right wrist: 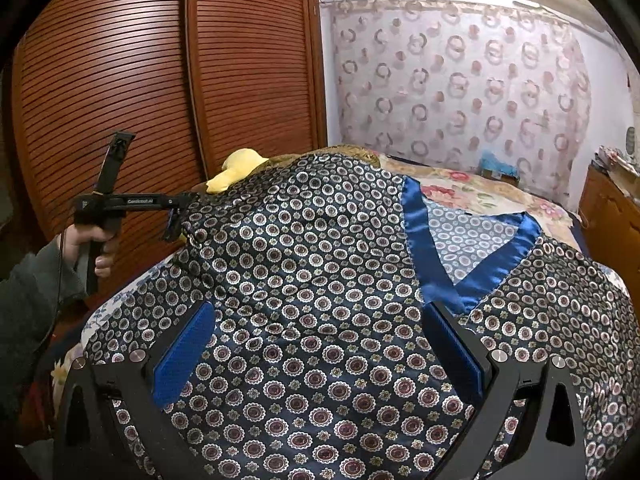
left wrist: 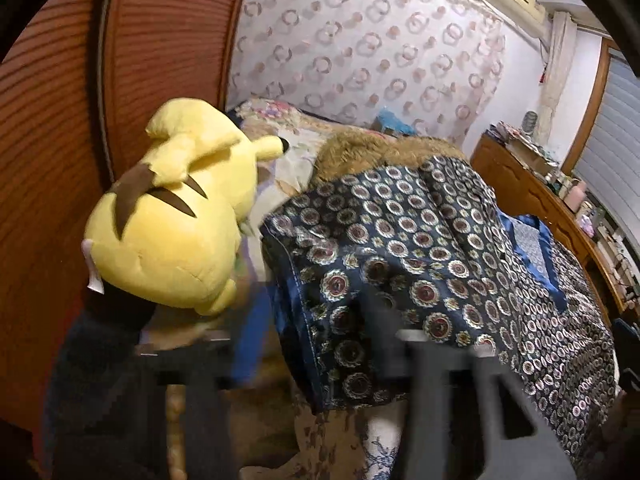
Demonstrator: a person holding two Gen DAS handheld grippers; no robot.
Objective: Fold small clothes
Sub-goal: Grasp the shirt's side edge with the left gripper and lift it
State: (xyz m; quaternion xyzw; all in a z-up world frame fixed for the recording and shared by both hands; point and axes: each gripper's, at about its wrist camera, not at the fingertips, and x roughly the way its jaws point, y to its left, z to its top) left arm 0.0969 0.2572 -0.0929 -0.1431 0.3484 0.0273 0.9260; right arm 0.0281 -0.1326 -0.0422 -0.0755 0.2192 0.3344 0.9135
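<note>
A dark blue satin top with round medallion print and a bright blue V-neck trim is spread over the bed. It also shows in the left wrist view, one side lifted. My left gripper is at the garment's left edge and seems shut on it; in its own view the fingers are blurred. My right gripper is open, its blue pads spread wide just above the lower middle of the top, holding nothing.
A yellow plush toy lies at the bed's left side by the wooden louvred wardrobe. A brown furry blanket and floral bedding lie behind. A cluttered wooden dresser stands on the right.
</note>
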